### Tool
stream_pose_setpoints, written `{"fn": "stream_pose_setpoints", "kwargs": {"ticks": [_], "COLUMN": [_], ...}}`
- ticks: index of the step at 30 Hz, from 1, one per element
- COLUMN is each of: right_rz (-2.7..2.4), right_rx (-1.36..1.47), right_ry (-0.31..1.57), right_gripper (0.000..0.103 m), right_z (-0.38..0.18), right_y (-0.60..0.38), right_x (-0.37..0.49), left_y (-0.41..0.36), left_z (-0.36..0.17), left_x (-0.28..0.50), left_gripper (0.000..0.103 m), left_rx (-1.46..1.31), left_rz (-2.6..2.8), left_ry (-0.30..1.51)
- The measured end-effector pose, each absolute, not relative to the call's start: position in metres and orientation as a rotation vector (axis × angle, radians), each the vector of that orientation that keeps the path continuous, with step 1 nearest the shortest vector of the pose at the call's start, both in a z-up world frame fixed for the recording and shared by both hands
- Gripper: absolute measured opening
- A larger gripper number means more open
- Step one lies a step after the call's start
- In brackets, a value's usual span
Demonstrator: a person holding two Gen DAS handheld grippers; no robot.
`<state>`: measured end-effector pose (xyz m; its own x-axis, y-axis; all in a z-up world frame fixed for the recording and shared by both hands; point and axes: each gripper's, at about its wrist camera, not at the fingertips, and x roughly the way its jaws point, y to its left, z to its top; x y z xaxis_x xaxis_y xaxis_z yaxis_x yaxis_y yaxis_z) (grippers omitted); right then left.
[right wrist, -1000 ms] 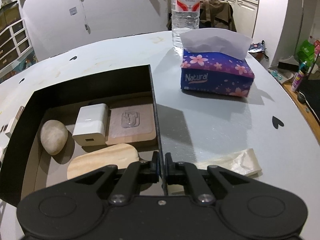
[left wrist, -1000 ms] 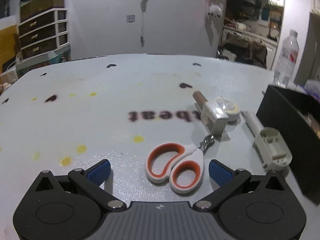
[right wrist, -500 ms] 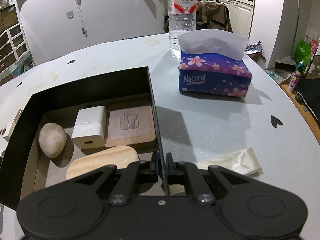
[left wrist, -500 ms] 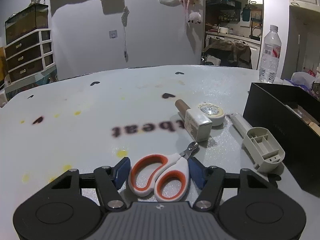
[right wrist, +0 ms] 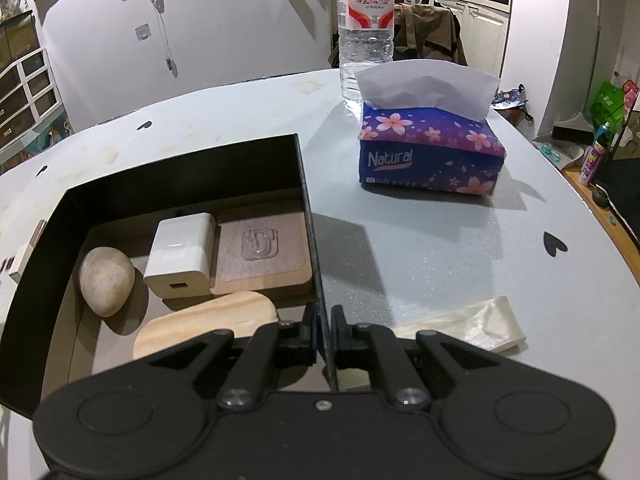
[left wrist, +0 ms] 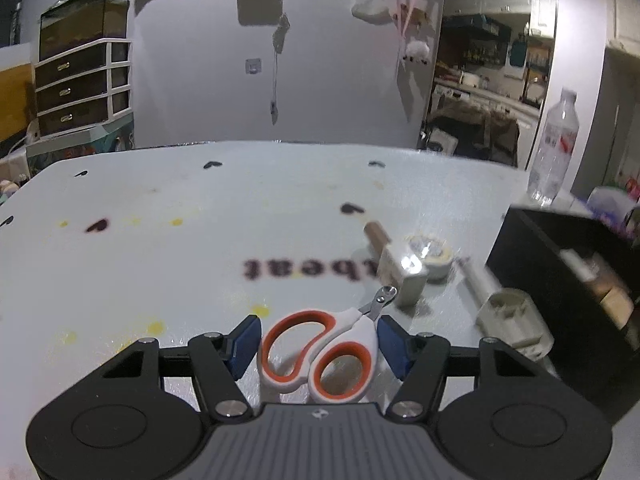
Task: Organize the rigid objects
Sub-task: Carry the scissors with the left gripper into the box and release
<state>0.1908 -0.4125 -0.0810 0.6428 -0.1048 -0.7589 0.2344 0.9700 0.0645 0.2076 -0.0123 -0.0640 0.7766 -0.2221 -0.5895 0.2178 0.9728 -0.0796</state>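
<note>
Left gripper: blue fingers closed in on the handles of the scissors, 1 pad against each side. Scissors appear lifted off the worktop, though the lower handle loops are cut off by the gripper body, so contact below cannot be confirmed. Short metal tip points up and right.

Beyond the tip, blurred: a small carton, a tape roll touching it, and a beige plastic piece just beside the black box. Box contents are smeared in the left view. Bottle stands behind, soft-edged.

Right gripper: fingers pinched tight on the box's right wall, 1 finger inside, 1 outside.

Inside the box: stone, white charger, wooden tile with clear hook, pale wood slab partly hidden under the gripper. Tissue pack and a cream strip lie on the worktop to the right; the strip's near end is hidden.
</note>
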Motion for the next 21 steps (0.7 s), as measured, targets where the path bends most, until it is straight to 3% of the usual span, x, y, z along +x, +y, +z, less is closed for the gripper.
{"fn": "stream_pose_setpoints", "kwargs": {"ticks": [12,21], "right_rz": [-0.193,-0.188], "right_rx": [0.152,0.152], "right_ry": [0.86,0.856], "right_gripper": [0.007,0.007], "right_z": [-0.08,-0.08], "right_y": [-0.412,-0.412], "right_x": [0.193,0.192], "left_y": [-0.068,-0.149], "left_z": [0.006,-0.008], "left_x": [0.206,0.207], "left_gripper": [0.064,0.064], "left_rx": [-0.056,0.17], "left_rz": [-0.628,-0.901], "left_ry": [0.566,0.689]}}
